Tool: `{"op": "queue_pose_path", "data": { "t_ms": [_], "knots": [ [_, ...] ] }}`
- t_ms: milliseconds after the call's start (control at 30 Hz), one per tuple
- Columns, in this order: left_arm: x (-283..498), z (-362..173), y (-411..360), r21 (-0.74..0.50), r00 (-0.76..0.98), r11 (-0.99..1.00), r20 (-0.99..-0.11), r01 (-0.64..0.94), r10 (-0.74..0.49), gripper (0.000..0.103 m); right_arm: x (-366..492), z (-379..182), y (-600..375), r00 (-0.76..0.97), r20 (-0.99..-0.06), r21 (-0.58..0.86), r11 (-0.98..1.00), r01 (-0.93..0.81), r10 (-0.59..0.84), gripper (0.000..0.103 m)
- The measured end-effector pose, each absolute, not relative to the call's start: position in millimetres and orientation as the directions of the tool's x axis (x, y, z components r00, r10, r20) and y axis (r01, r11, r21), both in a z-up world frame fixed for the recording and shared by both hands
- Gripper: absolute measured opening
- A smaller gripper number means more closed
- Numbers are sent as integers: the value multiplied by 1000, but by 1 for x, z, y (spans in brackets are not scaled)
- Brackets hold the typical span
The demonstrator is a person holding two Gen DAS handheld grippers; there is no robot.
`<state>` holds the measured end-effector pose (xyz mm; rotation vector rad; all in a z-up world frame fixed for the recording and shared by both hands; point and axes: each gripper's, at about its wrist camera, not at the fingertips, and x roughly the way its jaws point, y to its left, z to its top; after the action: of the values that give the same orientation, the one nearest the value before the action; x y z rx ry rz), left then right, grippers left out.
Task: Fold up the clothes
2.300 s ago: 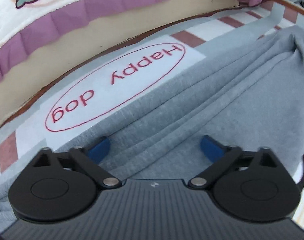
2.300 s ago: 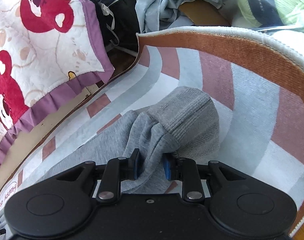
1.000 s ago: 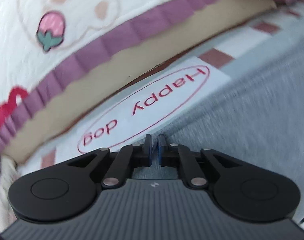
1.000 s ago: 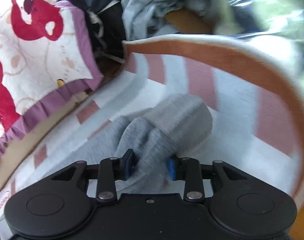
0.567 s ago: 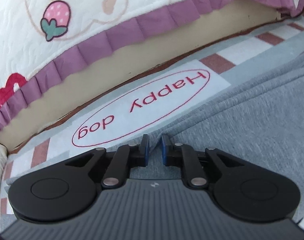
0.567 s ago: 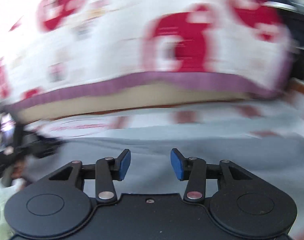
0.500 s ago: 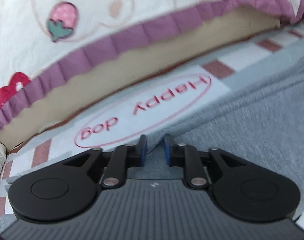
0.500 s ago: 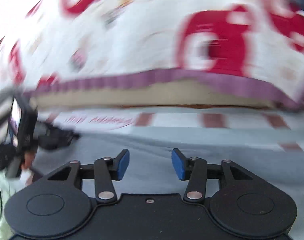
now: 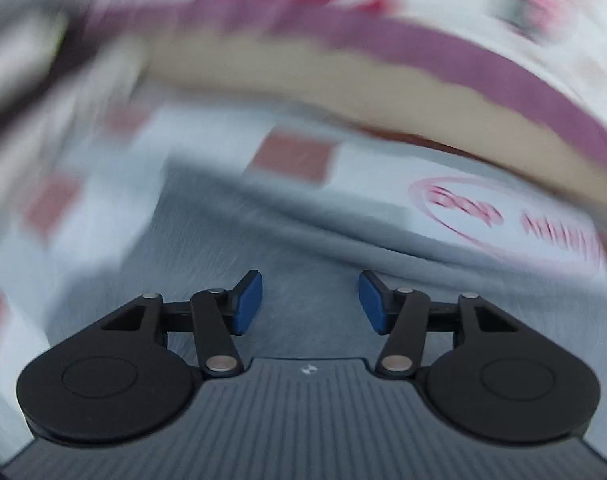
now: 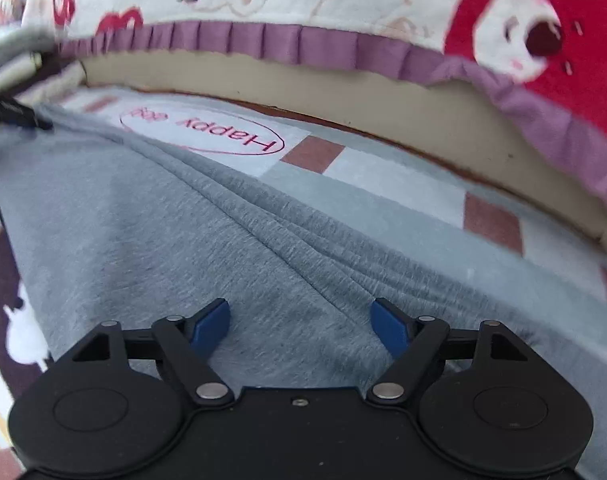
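While its jaws are being opened, the left hand-held gripper (image 9: 309, 300) is being held over the grey garment (image 10: 183, 248), with its blue pads (image 9: 247, 298) spread apart and nothing pinched between them; the left wrist view is being blurred heavily. Likewise, the right hand-held gripper (image 10: 299, 322) is being opened wide above the same grey garment, no cloth being gripped by its pads (image 10: 387, 326). Grey garment: being shown spread, with long creases, on a checked mat (image 10: 403, 176) bearing a "Happy dog" oval label (image 10: 201, 134). Beyond the mat, a quilted cover (image 10: 343, 0) with a purple frill (image 10: 263, 42) and red cartoon prints is being shown.
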<state>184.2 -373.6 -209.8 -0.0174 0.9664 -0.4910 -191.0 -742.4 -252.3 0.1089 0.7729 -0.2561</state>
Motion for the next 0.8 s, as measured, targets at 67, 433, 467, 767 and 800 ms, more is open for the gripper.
{"op": "queue_pose_path", "data": {
  "t_ms": [67, 433, 467, 767, 800],
  "knots": [
    [198, -209, -376, -281, 449, 897, -790, 342, -419, 57, -193, -255, -741, 709, -683, 22, 965, 260, -176, 79],
    [184, -213, -440, -14, 449, 924, -871, 383, -199, 84, -198, -252, -728, 741, -646, -112, 983, 145, -183, 16],
    [180, -213, -441, 1, 461, 922, -866, 386, -192, 82, -197, -252, -729, 742, -646, -110, 984, 141, -179, 16],
    [152, -205, -421, -94, 501, 938, -825, 335, -262, 11, -196, -252, -737, 729, -651, -99, 975, 197, -213, 60],
    [146, -205, -418, -108, 511, 939, -815, 327, -272, 8, -197, -252, -739, 729, -653, -89, 977, 196, -206, 61]
  ]
}}
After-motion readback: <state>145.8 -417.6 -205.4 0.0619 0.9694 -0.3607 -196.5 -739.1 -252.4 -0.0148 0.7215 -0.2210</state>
